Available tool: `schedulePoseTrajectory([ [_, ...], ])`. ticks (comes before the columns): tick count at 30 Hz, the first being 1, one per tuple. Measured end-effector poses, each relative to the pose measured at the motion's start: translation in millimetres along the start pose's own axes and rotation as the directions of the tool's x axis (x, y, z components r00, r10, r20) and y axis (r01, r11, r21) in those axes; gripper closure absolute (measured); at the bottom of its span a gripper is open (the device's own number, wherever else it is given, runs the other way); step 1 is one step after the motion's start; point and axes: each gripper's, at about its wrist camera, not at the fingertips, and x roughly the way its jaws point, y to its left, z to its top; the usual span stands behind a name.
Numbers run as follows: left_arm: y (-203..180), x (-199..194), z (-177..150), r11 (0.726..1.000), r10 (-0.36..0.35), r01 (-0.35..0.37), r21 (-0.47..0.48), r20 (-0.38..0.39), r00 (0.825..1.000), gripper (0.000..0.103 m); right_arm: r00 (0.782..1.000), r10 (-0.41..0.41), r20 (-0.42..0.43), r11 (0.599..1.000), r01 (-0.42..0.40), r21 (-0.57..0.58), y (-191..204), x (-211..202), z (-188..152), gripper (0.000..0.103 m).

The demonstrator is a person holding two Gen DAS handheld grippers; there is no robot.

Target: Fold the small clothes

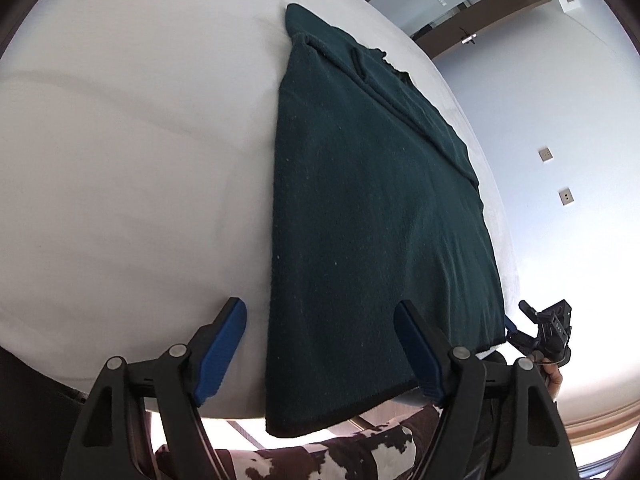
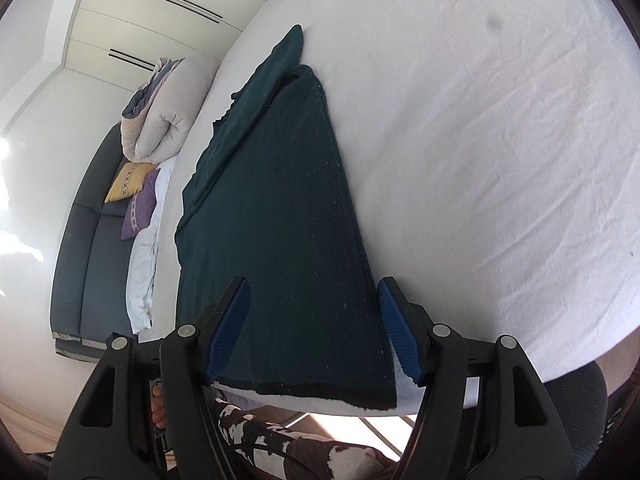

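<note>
A dark green knit garment (image 1: 360, 200) lies lengthwise on a white sheet (image 1: 120, 160), narrowed, with a sleeve (image 1: 400, 92) laid along its right side. Its black-edged near hem hangs over the sheet's front edge. My left gripper (image 1: 320, 316) is open above that hem, its left finger over bare sheet and its right finger over the cloth. My right gripper (image 1: 520, 318) shows at the hem's right corner. In the right wrist view the garment (image 2: 280, 220) runs away from me, and my right gripper (image 2: 312, 292) is open with its fingers astride the hem, not pinching it.
The person's brown-and-white patterned trousers (image 2: 280, 440) show below the front edge. Left of the sheet (image 2: 480, 160) stand a dark sofa (image 2: 92, 260) with yellow and purple cushions and a rolled duvet (image 2: 160, 120). A wall with sockets (image 1: 566, 196) lies to the right.
</note>
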Motion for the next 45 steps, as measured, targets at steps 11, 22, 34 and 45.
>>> schedulePoseTrajectory([
  [11,11.8,5.5,-2.1,0.998,-0.027,0.023,-0.050,-0.078,0.997,0.073,0.999,0.017,-0.037,0.999,-0.016,0.030,-5.0,-8.5,-10.5,0.038],
  [22,7.4,9.9,-1.5,0.995,-0.052,0.043,-0.093,-0.105,0.993,0.057,0.998,0.013,-0.065,0.999,-0.011,0.034,-7.1,-16.2,-10.5,0.038],
  [34,5.5,15.5,-4.5,0.997,-0.017,0.008,-0.071,-0.123,0.992,0.094,0.993,-0.017,-0.121,1.000,0.019,0.014,-7.1,-16.2,-14.1,0.047],
  [45,10.7,-1.8,-7.2,0.988,-0.114,0.107,-0.112,-0.052,0.992,0.097,0.992,-0.049,-0.116,0.999,0.047,-0.021,-3.6,-15.6,-14.1,0.095],
])
